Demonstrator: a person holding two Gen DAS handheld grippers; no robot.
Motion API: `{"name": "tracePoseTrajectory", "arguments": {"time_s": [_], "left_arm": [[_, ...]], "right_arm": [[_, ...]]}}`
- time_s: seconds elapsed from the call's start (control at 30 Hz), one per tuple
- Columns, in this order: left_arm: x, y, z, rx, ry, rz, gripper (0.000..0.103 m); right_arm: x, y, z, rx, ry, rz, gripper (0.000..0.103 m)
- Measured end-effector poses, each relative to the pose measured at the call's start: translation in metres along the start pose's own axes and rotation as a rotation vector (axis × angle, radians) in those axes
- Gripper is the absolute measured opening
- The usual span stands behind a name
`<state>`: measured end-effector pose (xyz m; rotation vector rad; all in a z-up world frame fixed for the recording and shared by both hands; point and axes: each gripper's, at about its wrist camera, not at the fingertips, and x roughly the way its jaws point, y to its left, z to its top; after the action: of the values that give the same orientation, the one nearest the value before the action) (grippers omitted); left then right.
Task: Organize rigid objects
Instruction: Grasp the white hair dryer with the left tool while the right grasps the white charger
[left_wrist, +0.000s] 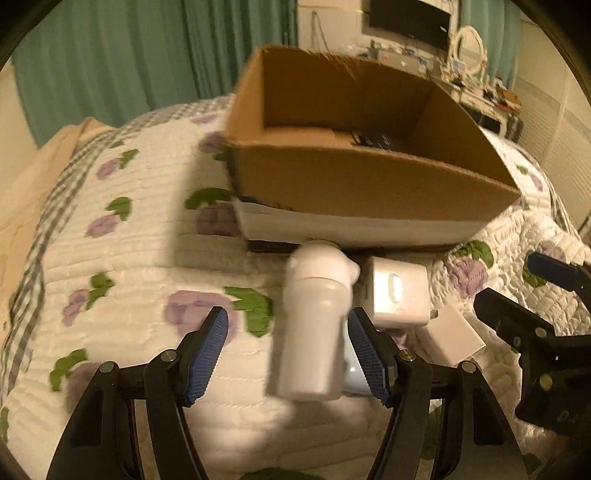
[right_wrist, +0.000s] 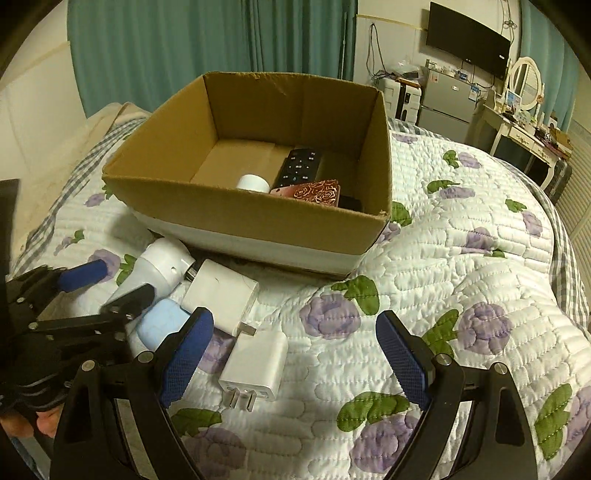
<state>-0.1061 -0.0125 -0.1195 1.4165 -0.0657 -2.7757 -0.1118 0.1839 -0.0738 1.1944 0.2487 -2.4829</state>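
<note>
Two grippers hover over a white quilt (right_wrist: 424, 295) printed with purple flowers, a cardboard box (right_wrist: 258, 218) and teal curtains (right_wrist: 184, 44) beyond. Between the spread, empty jaws of the left gripper (left_wrist: 288, 350) lies a white bottle-shaped device (left_wrist: 314, 325), long axis pointing toward the box. The right gripper (right_wrist: 295, 354), also spread, frames a white charger (right_wrist: 255, 365) lying nearer its left finger, prongs facing the camera.

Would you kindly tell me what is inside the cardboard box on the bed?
Inside the cardboard box lie a black remote control, a small white cylinder and a rose-patterned case. Something dark sits beside the case, mostly hidden by the near wall, which also covers the floor nearest the camera.
</note>
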Motion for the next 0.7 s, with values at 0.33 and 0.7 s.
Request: {"name": "tracePoseTrajectory", "arguments": {"time_s": [0.33,0.7], "left_arm": [[-0.008,-0.015,-0.005,0.065,-0.029,-0.005,0.034],[-0.041,0.011,-0.001,0.006,-0.120,0.031,0.031]], "right_arm": [[0.005,0.002,-0.002,-0.009,0.007,-0.003,0.090],[0.016,0.019,0.005,-0.028,0.016,0.051,0.090]]}}
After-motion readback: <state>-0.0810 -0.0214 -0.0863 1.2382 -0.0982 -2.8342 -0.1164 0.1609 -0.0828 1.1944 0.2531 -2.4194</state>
